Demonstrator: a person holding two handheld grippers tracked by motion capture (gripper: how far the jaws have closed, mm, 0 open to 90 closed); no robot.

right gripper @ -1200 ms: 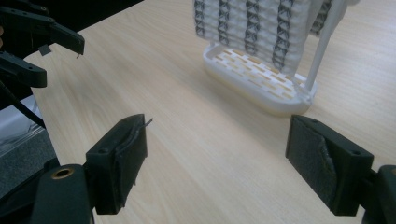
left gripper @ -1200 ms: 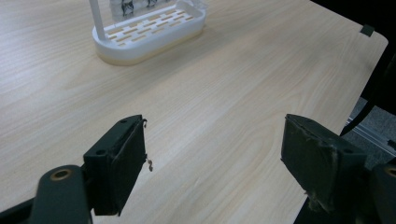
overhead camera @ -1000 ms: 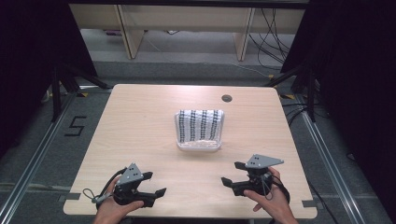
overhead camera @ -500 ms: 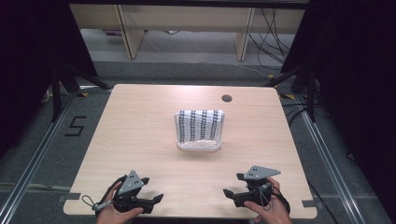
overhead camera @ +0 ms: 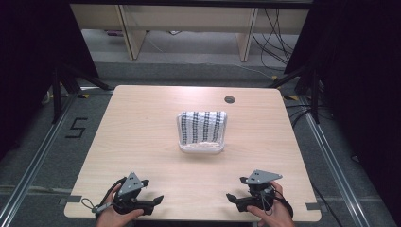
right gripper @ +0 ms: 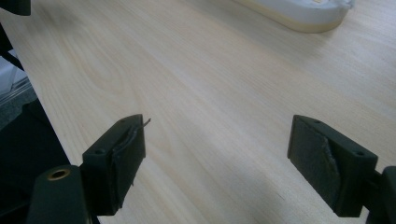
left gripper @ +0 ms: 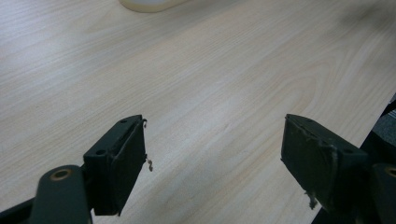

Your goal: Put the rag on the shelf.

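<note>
Both hand-held grippers, left (overhead camera: 153,202) and right (overhead camera: 233,198), are held spread over the surface (overhead camera: 142,142); the striped cloth (overhead camera: 202,127) on its tray (right gripper: 303,16) is seen whole from above.

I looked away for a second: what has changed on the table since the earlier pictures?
Both grippers drew back toward the person's edge of the table: the left gripper and the right gripper now sit lower in the high view than a second ago. Both are open and hold nothing. The folded striped cloth on its white tray has not moved.
</note>
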